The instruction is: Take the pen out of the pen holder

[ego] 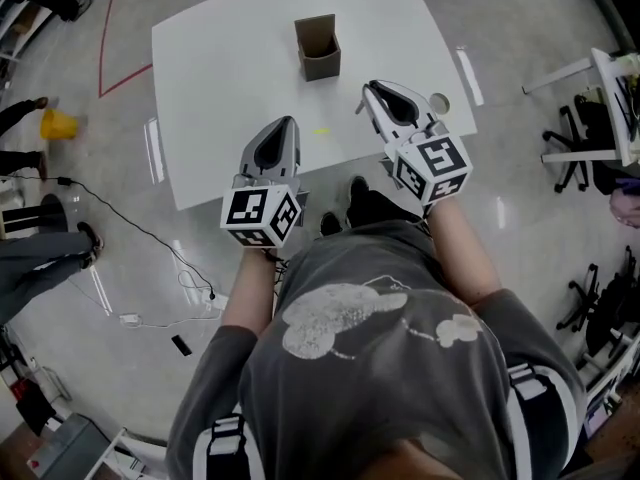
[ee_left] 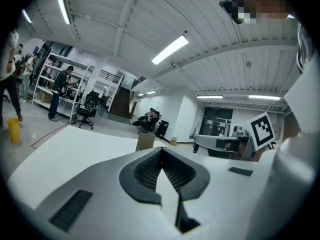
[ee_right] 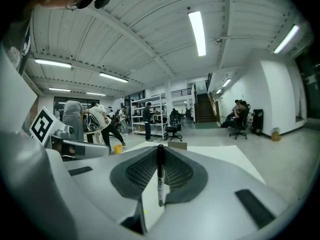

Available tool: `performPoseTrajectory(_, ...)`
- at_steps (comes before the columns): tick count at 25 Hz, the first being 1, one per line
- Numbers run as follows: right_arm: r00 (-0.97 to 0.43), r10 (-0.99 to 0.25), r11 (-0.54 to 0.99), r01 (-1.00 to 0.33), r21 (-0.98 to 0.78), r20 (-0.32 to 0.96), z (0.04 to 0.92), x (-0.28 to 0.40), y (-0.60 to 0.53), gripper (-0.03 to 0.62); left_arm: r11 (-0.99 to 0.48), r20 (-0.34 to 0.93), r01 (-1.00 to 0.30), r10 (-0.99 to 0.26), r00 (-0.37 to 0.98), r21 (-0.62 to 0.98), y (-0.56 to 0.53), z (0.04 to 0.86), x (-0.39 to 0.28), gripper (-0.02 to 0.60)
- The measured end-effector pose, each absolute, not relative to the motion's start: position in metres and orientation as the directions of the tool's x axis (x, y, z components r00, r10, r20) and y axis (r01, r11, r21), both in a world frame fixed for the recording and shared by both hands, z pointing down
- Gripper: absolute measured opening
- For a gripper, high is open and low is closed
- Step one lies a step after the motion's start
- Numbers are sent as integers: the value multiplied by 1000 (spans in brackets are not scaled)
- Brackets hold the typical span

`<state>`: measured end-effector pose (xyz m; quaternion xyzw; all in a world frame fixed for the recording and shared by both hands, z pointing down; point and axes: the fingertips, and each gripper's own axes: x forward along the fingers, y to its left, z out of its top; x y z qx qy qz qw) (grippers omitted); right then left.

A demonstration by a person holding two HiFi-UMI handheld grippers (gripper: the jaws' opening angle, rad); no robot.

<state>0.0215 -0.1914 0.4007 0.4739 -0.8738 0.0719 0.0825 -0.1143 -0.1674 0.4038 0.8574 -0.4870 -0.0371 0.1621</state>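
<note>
A brown, open-topped pen holder (ego: 317,48) stands near the far edge of the white table (ego: 220,78); I see nothing sticking out of it. It also shows small in the left gripper view as the pen holder (ee_left: 145,141) and in the right gripper view as the pen holder (ee_right: 177,145). My right gripper (ego: 367,88) hangs over the table to the holder's near right. It is shut on a black pen (ee_right: 160,176) that stands upright between the jaws. My left gripper (ego: 285,121) hovers by the table's near edge, its jaws together at the tips with nothing between them.
A small yellow mark (ego: 320,131) lies on the table between the grippers. Office chairs (ego: 585,138) stand at the right, a yellow object (ego: 58,123) and cables (ego: 150,238) lie on the floor at the left. People stand by shelves (ee_right: 147,115) in the background.
</note>
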Motion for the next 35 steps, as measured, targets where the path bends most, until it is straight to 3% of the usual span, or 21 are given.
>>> performPoseTrajectory(11, -609, -769, 614, -788, -37, 194, 391, 27, -164, 43, -402, 79, -866, -893, 442, 295, -139, 390, -109, 8)
performPoseTrajectory(35, -647, -741, 648, -759, -62, 177, 400, 125, -21, 43, -378, 50, -898, -916, 398, 224, 12, 371, -8, 8)
